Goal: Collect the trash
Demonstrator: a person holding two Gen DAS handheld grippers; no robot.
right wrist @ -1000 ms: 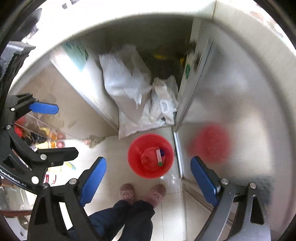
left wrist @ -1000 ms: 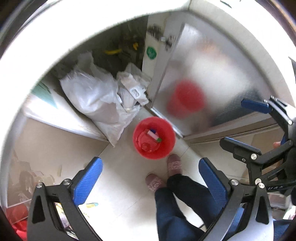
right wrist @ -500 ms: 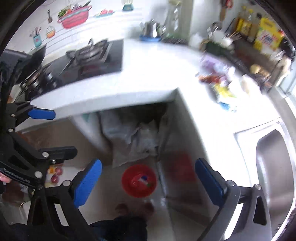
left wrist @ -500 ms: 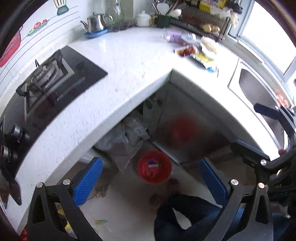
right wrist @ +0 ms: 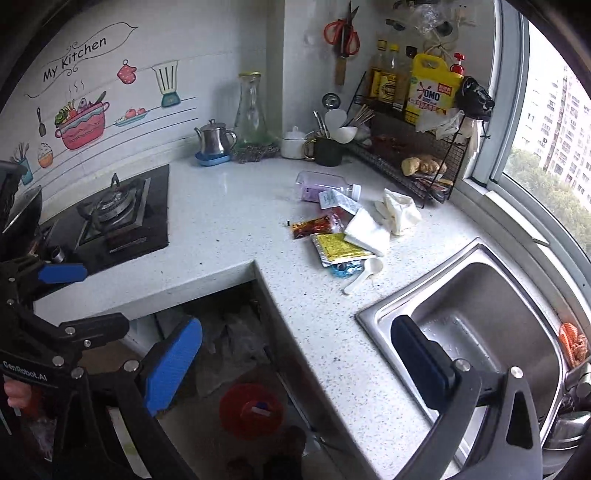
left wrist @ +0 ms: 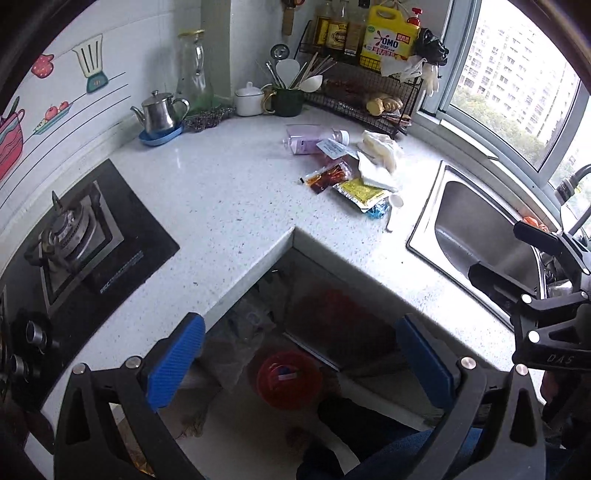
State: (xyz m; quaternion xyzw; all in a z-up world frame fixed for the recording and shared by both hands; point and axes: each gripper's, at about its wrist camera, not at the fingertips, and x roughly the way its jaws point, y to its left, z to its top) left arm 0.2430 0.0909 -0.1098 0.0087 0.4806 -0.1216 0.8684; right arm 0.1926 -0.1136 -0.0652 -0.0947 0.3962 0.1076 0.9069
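White speckled counter [left wrist: 229,199] wraps an L w/ a gas stove [left wrist: 79,243] on the left and a steel sink [right wrist: 491,321] on the right. At the back: kettle [left wrist: 159,112], glass carafe [left wrist: 194,70], white jar [right wrist: 294,143], cup of utensils [right wrist: 328,147], wire rack [right wrist: 406,162] w/ bottles and a yellow detergent jug [right wrist: 430,90]; scissors [right wrist: 342,33] hang on the wall. Trash sits in a loose pile on the counter btwn corner and sink: purple plastic bottle [right wrist: 321,187] lying on its side, long axis running left-right, cap toward the sink; red sauce packet [right wrist: 314,227], also lying left-right; yellow packet [right wrist: 338,248]; crumpled white paper [right wrist: 369,230]; white wrapper [right wrist: 400,210]; small blue wrapper [right wrist: 345,270]; white plastic spoon [right wrist: 364,277], bowl end toward the rack, handle slanting down-left. Red bin [left wrist: 290,378] stands on the floor under the counter's inner corner, some scraps inside; counter edge is btwn the bin and the pile. Person's dark trousers [left wrist: 369,435] and shoes show by the bin. Left gripper [left wrist: 299,358] tilts down over the floor gap, jaws spread wide, nothing btwn them. Right gripper [right wrist: 295,358] likewise angled down, jaws at full spread, empty, one finger [right wrist: 421,358] over the sink.
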